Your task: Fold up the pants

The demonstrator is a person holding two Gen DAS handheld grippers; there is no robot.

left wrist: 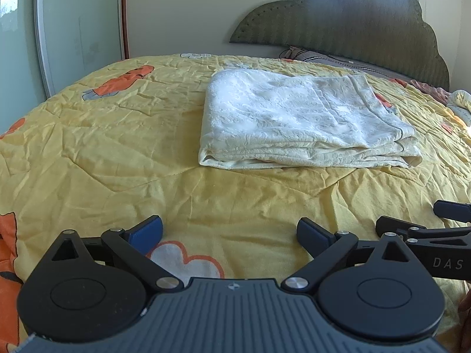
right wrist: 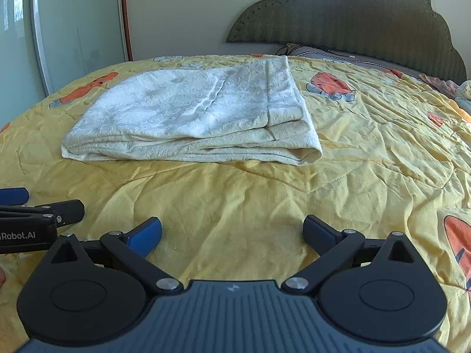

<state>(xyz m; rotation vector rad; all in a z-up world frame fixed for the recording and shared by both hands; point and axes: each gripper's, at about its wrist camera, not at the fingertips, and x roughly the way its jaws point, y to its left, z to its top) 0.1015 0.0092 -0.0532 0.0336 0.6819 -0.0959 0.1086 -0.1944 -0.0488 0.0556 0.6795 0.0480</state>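
**Pants folded on the bed, both my claws released**

The pants (left wrist: 306, 123) lie folded into a flat cream-white packet on the yellow bedspread (left wrist: 117, 153), about midway across the bed and nearer the headboard end than the edge where I stand. The thick folded layers face me along the near side of the packet. In the right wrist view the same packet sits left of centre, its rounded fold toward the right.

My left claw (left wrist: 229, 232) is spread wide, with nothing between its blue pads (left wrist: 147, 232); only bare bedspread with a white cloud print shows in the gap. It is well short of the pants and touches none of the cloth. My right claw (right wrist: 232, 232) is spread just as wide and empty too, also apart from the pants. The two claws sit side by side near the bed's near edge; each shows at the border of the other's view.

Around the packet the bedspread is creased and printed with orange carrots (right wrist: 331, 83). Past the far edge stands a dark green scalloped headboard (left wrist: 353, 29) with a pillow (left wrist: 332, 58) at its foot. A pale sliding door (right wrist: 79, 29) closes off the left side. Nothing lies between my claws and the pants.
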